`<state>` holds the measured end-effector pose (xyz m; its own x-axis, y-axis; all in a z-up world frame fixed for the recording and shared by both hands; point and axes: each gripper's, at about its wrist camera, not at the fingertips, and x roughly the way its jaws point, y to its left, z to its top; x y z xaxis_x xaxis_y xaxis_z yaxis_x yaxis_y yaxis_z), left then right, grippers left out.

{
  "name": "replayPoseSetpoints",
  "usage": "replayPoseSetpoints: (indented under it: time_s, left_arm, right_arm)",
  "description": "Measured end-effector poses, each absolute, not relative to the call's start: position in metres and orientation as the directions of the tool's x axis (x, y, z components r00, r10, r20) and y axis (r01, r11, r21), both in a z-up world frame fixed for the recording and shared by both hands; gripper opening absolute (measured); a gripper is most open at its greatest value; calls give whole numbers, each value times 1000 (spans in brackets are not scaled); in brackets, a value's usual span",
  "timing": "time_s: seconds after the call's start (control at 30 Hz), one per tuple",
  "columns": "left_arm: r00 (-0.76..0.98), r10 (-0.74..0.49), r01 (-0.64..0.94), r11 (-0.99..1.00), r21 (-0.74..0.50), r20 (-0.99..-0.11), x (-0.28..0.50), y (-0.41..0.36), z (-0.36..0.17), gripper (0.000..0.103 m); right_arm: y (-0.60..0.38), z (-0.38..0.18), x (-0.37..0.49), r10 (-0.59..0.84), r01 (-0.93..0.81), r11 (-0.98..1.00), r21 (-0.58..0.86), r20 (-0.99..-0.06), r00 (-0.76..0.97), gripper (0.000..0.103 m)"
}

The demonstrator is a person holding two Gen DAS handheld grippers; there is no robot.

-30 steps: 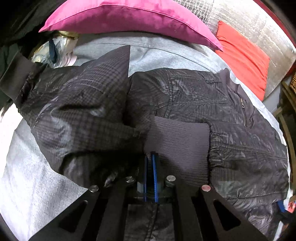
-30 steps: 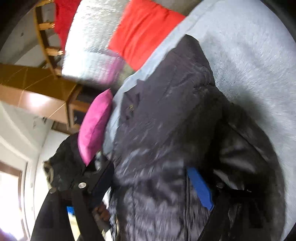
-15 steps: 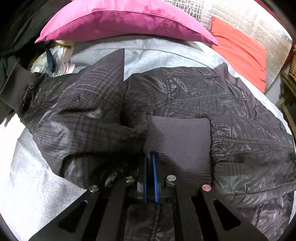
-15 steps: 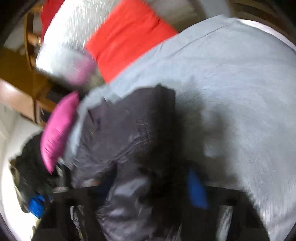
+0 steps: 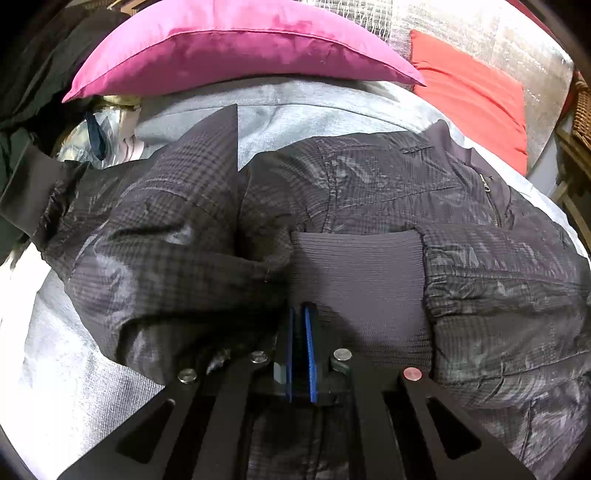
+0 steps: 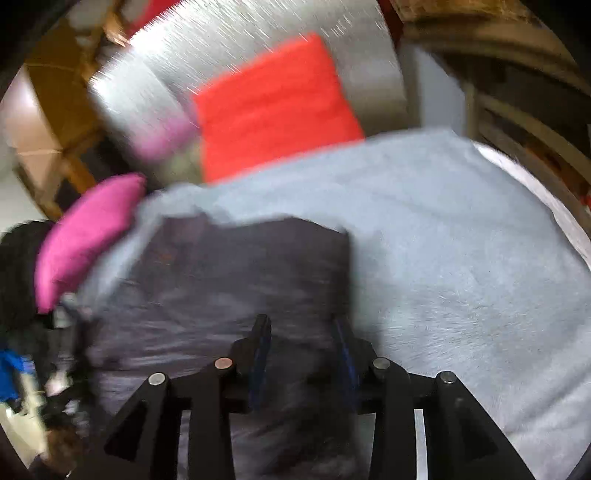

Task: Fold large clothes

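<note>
A large dark checked jacket [image 5: 369, 192] lies spread on a grey bed cover [image 5: 295, 107]. One sleeve is folded across the body and its ribbed cuff [image 5: 358, 273] lies in the middle. My left gripper [image 5: 301, 314] is shut, its blue pads pinched at the near edge of that cuff. In the blurred right wrist view the jacket [image 6: 236, 280] lies on the grey cover [image 6: 461, 258]. My right gripper [image 6: 301, 328] is open, its jaws apart over the jacket's near right edge, holding nothing that I can see.
A pink pillow [image 5: 236, 48] lies at the head of the bed, with a red cushion [image 5: 472, 96] and a silver padded sheet [image 5: 443, 22] to its right. Dark clothes [image 5: 26, 74] pile at the far left. Wooden furniture [image 6: 535, 140] stands past the bed's right edge.
My right gripper has swung round and levelled out over the jacket's right side, with strong blur. My left gripper has stayed pinched on the cuff and shifted only slightly.
</note>
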<state>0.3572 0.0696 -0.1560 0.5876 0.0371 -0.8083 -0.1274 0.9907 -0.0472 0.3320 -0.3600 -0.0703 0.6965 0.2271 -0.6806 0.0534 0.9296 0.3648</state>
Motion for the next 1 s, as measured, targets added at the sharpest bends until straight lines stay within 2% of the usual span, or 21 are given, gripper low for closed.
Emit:
replayPoseSetpoints:
  time_s: [0.07,0.13,0.2,0.23,0.27,0.33,0.37,0.4,0.43,0.47,0.5,0.6,0.7,0.83,0.93,1.0]
  left_arm:
    - [587,45,-132,990,-40,-808,357,68,-156,7]
    - [583,48,-132,991,-37,-811,358,68,-155,7]
    - [581,39,-129,991,-45,-813,358,69,-153,8]
    - [576,30,-125,991,-52,-817,358,70,-151,8]
    - [564,11,-116,991,-66,-826,356,72,-146,11]
    - [556,-44,-100,988,-118,-830,351,80,-134,29]
    - [574,-85,-92,982,-167,-815,342,88,-122,45]
    - [601,-101,-99,975,-199,-793,331,96,-111,57]
    - [635,-116,-107,966,-235,-764,319,106,-102,65]
    - [668,-121,-121,956,-268,-735,303,119,-93,80]
    - [690,-117,-137,948,-288,-714,290,131,-87,86]
    - [748,-100,-213,901,-379,-656,250,183,-83,86]
    - [756,-57,-350,806,-476,-652,218,250,-101,86]
    - [743,-83,-487,615,-621,-664,190,320,-144,86]
    - [727,-55,-536,578,-615,-685,176,339,-171,86]
    - [766,-29,-471,655,-591,-642,170,334,-177,86]
  right_arm:
    - [-342,-61,315,315,-40,915,401,-648,693,39]
    - [-316,-76,311,386,-106,902,418,-673,631,39]
    - [-312,-118,319,352,-56,924,379,-782,515,37]
    - [-317,-135,323,366,-18,911,411,-789,493,32]
    - [-320,-130,321,360,-2,906,423,-767,531,32]
    - [-316,-108,314,346,-1,906,423,-741,575,40]
    - [-311,-93,306,336,-29,914,405,-715,613,62]
    - [-307,-82,294,313,-40,925,379,-697,645,72]
    - [-302,-74,283,298,-47,930,364,-673,677,78]
    - [-295,-68,272,302,-63,930,363,-652,695,80]
    - [-289,-65,260,322,-91,926,366,-641,697,81]
    - [-271,-76,230,339,-136,931,340,-660,671,81]
    - [-250,-93,211,293,-157,955,251,-713,638,81]
    - [-236,-99,199,254,-178,967,184,-764,594,81]
    - [-199,-79,206,240,-241,964,114,-763,600,81]
    - [-171,-62,206,258,-303,949,81,-754,604,81]
